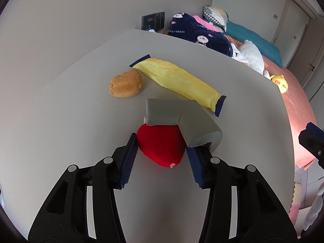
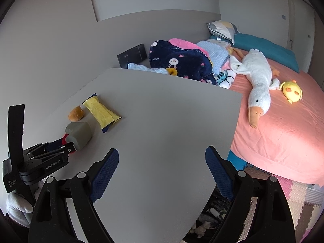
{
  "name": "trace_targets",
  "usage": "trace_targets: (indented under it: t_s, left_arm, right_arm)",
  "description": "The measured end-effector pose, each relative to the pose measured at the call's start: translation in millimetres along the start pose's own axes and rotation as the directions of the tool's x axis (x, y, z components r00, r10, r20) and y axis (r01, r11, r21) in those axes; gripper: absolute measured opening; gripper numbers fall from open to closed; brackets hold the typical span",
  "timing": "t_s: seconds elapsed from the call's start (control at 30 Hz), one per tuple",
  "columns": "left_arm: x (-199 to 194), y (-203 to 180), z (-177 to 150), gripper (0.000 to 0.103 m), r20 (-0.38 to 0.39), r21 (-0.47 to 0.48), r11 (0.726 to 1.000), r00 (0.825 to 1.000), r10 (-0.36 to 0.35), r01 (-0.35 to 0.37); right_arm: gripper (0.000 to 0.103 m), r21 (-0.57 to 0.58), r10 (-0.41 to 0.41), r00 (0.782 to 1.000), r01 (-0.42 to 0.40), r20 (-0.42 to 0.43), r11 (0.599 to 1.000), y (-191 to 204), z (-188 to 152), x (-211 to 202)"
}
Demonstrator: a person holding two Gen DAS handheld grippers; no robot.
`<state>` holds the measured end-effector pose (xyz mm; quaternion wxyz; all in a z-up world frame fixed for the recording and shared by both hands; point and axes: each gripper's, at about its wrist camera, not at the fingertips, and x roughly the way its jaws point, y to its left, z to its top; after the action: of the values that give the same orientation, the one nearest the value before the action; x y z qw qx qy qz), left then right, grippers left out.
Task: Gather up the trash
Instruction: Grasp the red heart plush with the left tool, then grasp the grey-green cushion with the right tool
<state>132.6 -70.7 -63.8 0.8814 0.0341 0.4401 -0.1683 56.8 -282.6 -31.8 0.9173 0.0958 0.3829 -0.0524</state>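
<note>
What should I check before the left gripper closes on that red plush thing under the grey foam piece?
1. Left gripper straddles the red plush: ok, one finger on each side.
2. Jaws open enough: ok.
3. Nothing resting on the target: not ok, grey foam piece lies across its top and over the right finger.
4. Yellow wrapper and brown plush outside the jaws: ok.
5. Right gripper out of the way: ok, open, empty, near the table edge.
6. Trash bin location: cannot tell.
</note>
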Motion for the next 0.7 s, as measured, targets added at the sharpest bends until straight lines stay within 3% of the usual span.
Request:
trace_targets:
  t_s: [0.17, 0.7]
  left_arm:
    - [-11, 11, 4, 0.048, 0.033, -0.014, 1.0, 0.999, 0.018, -0.018]
    - [-27, 81, 6, 0.048, 0.054, -0.181, 0.982, 0.997, 0.06, -0.049]
  right_arm:
    - [0.087, -0.015, 0.026, 1.0, -0.026, -0.002, 1.0, 14, 3, 4]
    - [0.087, -0.091, 0.125, 0.991, -0.129, -0.052, 0.987, 78, 4, 27]
